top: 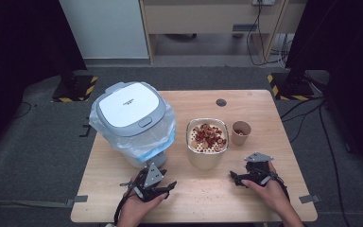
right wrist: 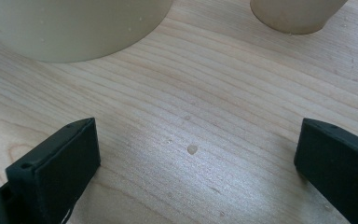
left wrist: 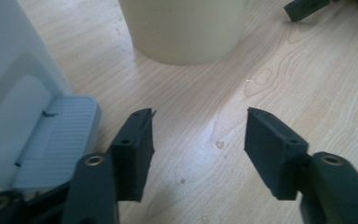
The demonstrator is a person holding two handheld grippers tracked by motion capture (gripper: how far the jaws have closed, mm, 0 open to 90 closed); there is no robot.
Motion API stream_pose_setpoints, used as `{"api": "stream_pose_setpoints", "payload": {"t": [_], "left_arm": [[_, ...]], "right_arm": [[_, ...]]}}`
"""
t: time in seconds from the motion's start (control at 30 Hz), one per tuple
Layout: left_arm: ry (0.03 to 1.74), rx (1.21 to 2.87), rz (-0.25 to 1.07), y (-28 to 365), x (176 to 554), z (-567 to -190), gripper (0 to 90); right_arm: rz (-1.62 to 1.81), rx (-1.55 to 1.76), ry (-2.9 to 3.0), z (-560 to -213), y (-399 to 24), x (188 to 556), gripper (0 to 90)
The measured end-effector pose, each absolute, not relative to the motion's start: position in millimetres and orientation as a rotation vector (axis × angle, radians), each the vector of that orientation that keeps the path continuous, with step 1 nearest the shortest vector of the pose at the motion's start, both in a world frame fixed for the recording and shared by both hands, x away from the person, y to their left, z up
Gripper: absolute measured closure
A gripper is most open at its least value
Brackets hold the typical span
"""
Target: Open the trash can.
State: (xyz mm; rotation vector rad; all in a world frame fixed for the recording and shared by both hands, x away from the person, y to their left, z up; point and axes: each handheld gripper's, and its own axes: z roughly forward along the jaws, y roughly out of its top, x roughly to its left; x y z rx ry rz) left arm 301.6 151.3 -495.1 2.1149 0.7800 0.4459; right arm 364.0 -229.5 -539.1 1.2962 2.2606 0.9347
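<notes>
Evidently the cream bowl (top: 207, 147) heaped with red scraps stands just ahead of both grippers; left gripper (top: 157, 188) and right gripper (top: 244, 178) rest spread, empty, on the counter (top: 203, 198). Probably light, stiff, tippable: take its rim

tongs (left wrist: 199, 140) spread | over table (left wrist: 279, 88) | cream tub (left wrist: 184, 28) ahead

The desk (top: 260, 109) is pale wood with visible grain and a soft sheen. The bin (top: 128, 111) looks like smooth grey and white plastic, lined with a thin, crinkled translucent bag (top: 163, 137). The bowl (left wrist: 182, 32) is matt cream. Both tongs (left wrist: 200, 135) (right wrist: 196, 168) are matt black plastic.
</notes>
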Motion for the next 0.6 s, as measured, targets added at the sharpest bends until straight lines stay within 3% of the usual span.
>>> {"api": "stream_pose_setpoints", "payload": {"t": [0.6], "left_arm": [[0.835, 2.101, 0.537, 170, 318, -483, 75.1]], "right_arm": [[0.940, 1.287, 2.271, -539, -230, 363, 0.6]]}}
